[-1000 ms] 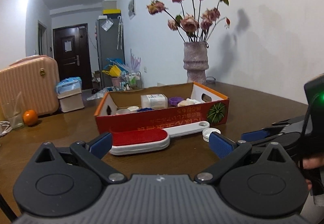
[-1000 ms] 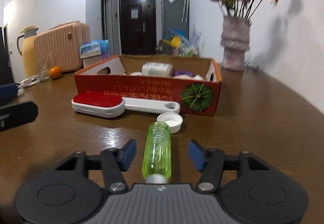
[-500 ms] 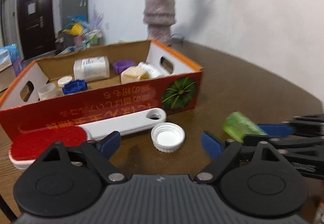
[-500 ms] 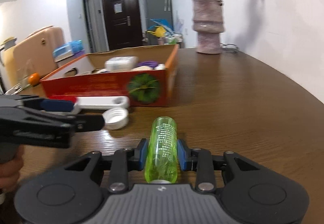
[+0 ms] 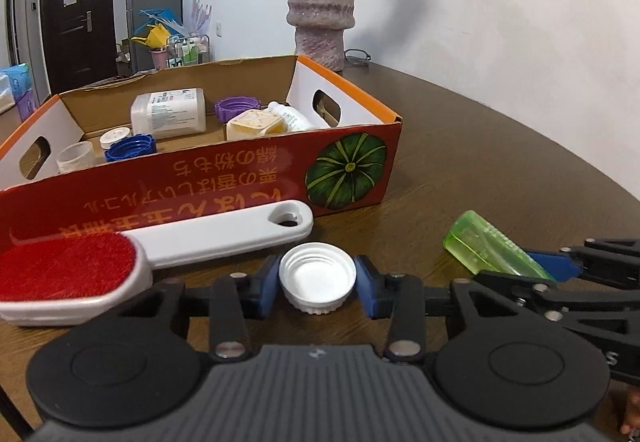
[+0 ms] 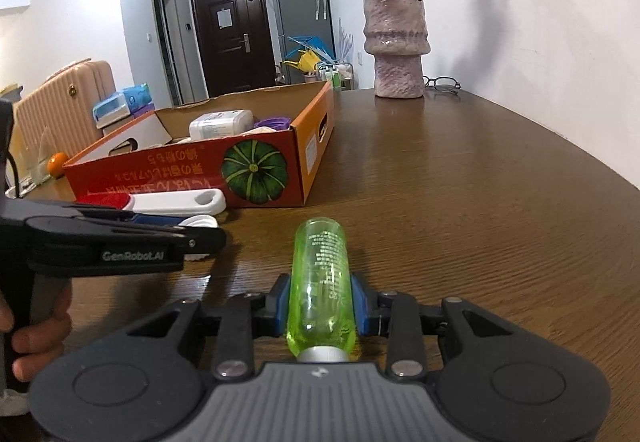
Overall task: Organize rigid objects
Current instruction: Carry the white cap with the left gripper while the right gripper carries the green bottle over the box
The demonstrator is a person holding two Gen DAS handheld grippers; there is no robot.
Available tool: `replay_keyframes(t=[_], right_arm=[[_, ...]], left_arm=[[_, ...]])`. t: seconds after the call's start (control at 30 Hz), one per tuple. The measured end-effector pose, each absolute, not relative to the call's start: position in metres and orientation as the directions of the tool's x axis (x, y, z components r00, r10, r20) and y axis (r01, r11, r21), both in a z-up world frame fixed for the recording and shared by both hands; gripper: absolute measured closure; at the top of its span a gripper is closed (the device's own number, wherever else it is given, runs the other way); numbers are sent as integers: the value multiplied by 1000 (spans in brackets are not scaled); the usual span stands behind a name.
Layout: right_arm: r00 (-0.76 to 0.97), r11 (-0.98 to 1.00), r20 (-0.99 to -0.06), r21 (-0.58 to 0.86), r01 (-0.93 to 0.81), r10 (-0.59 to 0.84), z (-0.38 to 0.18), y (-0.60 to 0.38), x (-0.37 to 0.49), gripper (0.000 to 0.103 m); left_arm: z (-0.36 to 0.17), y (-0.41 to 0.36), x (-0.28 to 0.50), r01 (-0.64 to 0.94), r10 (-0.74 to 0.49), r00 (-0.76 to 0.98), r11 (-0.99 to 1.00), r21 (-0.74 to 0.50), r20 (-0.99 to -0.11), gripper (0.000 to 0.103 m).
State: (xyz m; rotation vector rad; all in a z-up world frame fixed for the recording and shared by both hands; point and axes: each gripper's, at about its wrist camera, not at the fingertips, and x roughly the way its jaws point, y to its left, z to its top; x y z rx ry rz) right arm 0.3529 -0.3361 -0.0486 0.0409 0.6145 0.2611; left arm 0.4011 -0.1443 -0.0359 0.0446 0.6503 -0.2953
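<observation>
Left gripper (image 5: 317, 284), jaws closing around white bottle cap (image 5: 317, 278) on wooden table (image 5: 500, 170), right gripper (image 6: 320, 306) clamped on green bottle (image 6: 321, 274), lint brush (image 5: 132, 254) near-left, before pumpkin-print cardboard box (image 5: 224, 178) of containers

Black tool (image 5: 317, 284), blue pads (image 5: 267, 282)

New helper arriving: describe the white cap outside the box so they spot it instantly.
Find the red cardboard box with the green pumpkin picture. Just in front lies a red-faced lint brush. The white screw cap sits beside its handle's end, open side up, between the left gripper pads.
</observation>
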Motion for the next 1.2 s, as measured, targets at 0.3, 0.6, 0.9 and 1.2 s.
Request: replay_keyframes(t=[0.3,0.6,0.9,1.2], right_arm=[[800,971,-559,38,-237,217,-46,-320,347,73],[821,935,-459,70,-348,340,-11,-270,277,73],[860,907,-293,68,-416,417,22,-216,183,73],[867,893,-230,27,-449,442,39,-201,123,73]], left_arm=[[1,-102,338,232,-246,817,968,-93,-522,62],[38,-39,246,104,-126,916,991,-78,-381,62],[48,10,153,41,-57,961,997,-64,-270,62],[55,14,90,20,-22,988,1000,-18,-155,62]])
